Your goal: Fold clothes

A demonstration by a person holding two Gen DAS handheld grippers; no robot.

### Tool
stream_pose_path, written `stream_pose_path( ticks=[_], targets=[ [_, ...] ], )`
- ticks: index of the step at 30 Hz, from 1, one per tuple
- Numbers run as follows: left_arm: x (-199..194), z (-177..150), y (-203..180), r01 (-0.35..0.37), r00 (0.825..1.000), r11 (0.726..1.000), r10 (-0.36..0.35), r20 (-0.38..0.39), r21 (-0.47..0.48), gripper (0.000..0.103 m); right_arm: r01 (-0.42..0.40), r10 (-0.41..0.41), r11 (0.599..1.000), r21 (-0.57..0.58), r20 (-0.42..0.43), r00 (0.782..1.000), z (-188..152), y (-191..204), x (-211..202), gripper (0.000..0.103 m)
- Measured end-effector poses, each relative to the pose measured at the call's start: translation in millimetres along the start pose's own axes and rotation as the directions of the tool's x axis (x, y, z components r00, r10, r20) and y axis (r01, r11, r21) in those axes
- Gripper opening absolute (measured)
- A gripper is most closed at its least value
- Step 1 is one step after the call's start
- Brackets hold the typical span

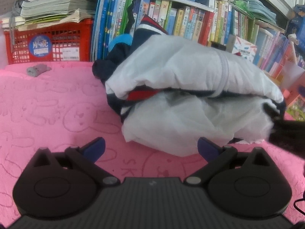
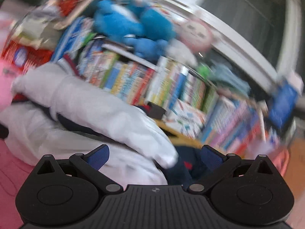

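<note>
A folded bundle of clothes (image 1: 190,87), white lining outside with navy, red and white trim, lies on the pink blanket (image 1: 57,103). My left gripper (image 1: 151,148) is open just in front of the bundle's lower edge, nothing between its blue fingertips (image 1: 95,148). In the right wrist view, which is motion-blurred, the same bundle (image 2: 85,110) fills the left half, with a navy part (image 2: 183,164) near the camera. My right gripper (image 2: 155,157) is open, white and navy cloth lying between its spread fingers, not clamped.
A red crate (image 1: 49,42) with stacked papers stands at the back left. Rows of books (image 1: 190,19) and blue plush toys (image 2: 133,26) fill the shelf behind. A small grey cloth item (image 1: 37,69) lies on the blanket's far left. A dark object (image 1: 289,135) intrudes at right.
</note>
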State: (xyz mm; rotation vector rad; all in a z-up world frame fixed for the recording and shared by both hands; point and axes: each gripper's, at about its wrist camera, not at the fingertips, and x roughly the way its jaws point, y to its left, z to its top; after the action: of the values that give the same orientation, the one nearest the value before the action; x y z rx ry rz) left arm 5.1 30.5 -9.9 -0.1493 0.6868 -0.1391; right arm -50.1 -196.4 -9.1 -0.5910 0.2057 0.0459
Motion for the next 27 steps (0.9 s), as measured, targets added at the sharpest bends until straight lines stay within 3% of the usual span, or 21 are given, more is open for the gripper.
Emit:
stream_pose_path(
  ticks=[5, 11, 20, 25, 27],
  targets=[
    [5, 5, 5, -0.001, 1.000, 1.000, 0.001, 0.000, 0.003, 0.103, -0.001, 0.001, 0.991, -0.134, 0.001, 1.000, 18, 28, 31, 0.103],
    [23, 18, 14, -0.034, 0.999, 0.999, 0.034, -0.005, 0.018, 0.103, 0.019, -0.018, 0.995, 0.095, -0.005, 1.000, 39, -13, 47, 0.103],
    [48, 49, 11, -0.058, 0.996, 0.997, 0.055, 0.065, 0.048, 0.103, 0.048, -0.056, 0.965, 0.258, 0.022, 0.998, 48, -62, 42, 0.103],
    [51, 59, 3, -0.060, 0.993, 0.996, 0.052, 0.108, 0.069, 0.103, 0.054, -0.058, 0.973, 0.226, 0.012, 0.998, 42, -55, 55, 0.103],
    [56, 63, 1, -0.065, 0.993, 0.996, 0.059, 0.098, 0.065, 0.103, 0.047, -0.045, 0.989, 0.139, -0.017, 0.999, 36, -36, 68, 0.103]
  ],
)
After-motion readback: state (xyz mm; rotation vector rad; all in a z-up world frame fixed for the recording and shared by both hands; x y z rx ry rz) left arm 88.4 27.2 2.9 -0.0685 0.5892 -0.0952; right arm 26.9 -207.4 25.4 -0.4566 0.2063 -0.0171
